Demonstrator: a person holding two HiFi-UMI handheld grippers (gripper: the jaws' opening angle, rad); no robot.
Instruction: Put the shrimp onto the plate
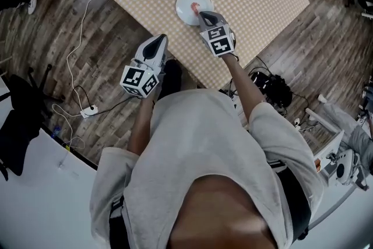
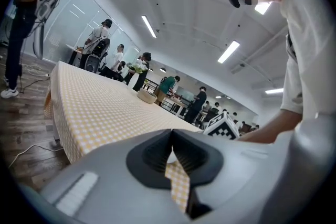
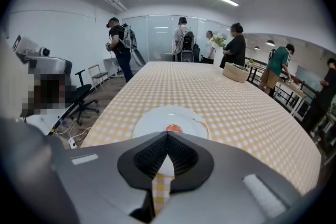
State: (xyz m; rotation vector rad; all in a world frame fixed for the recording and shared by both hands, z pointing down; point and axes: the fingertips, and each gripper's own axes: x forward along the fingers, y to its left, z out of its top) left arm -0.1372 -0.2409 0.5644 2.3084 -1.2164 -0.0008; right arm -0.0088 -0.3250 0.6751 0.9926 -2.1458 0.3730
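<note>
Shrimp (image 3: 174, 128) on plate (image 3: 149, 122), just beyond right gripper (image 3: 168, 135), jaws closed, empty

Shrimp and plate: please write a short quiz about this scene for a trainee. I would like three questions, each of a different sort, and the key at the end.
1. True or false: the shrimp lies on the white plate.
2. Choose one. The right gripper is: A) shut on the shrimp; B) shut with nothing between its jaws; C) wide open.
3. Short answer: which is nearer to the plate, the left gripper or the right one?

Key: 1 true. 2 B. 3 the right one; its tips are at the plate's near rim.
</note>
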